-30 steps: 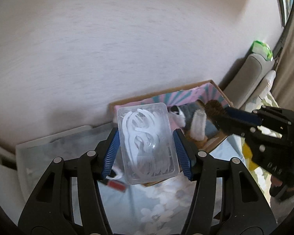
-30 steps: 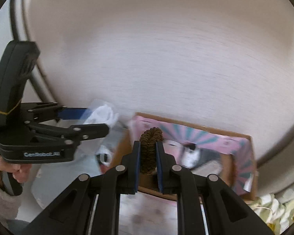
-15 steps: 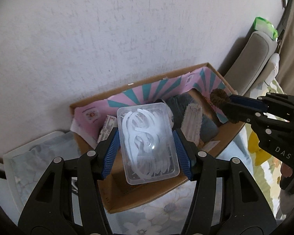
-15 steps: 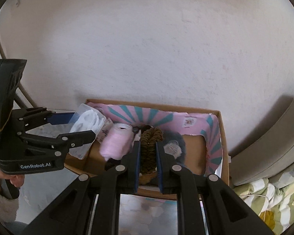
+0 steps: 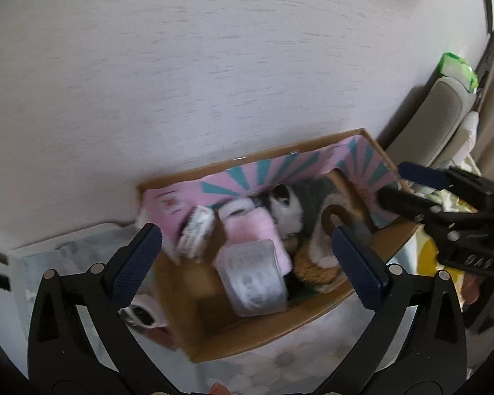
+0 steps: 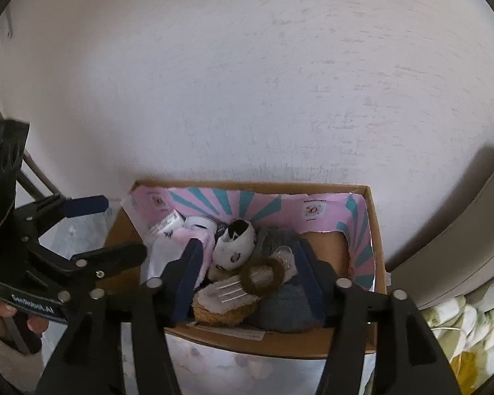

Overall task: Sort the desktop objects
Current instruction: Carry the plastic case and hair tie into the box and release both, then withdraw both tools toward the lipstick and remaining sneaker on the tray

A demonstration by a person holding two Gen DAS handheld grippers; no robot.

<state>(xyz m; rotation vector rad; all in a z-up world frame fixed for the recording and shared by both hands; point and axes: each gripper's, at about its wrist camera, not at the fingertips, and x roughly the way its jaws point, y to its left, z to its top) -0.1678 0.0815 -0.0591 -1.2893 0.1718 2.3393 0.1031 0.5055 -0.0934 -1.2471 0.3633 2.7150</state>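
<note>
A cardboard box (image 5: 270, 335) (image 6: 373, 217) with a pink and teal lining stands against the wall. The clear plastic case of white floss picks (image 5: 252, 279) lies inside it on a pink roll (image 5: 247, 227). The brown hair tie (image 6: 262, 276) lies in the box on a brush (image 6: 225, 299); it also shows in the left wrist view (image 5: 337, 215). My left gripper (image 5: 247, 263) is open and empty above the box. My right gripper (image 6: 247, 276) is open and empty over the hair tie.
The box also holds a white and black sock (image 6: 235, 242), a grey knitted item (image 6: 283, 306) and a small packet (image 5: 196, 230). A floral cloth (image 5: 280, 365) covers the table. A grey cushion (image 5: 434, 121) and a yellow patterned cloth (image 6: 461, 326) lie to the right.
Both grippers opened. The clear case dropped from my left gripper into the box, and the brown hair tie dropped from my right gripper onto the brush.
</note>
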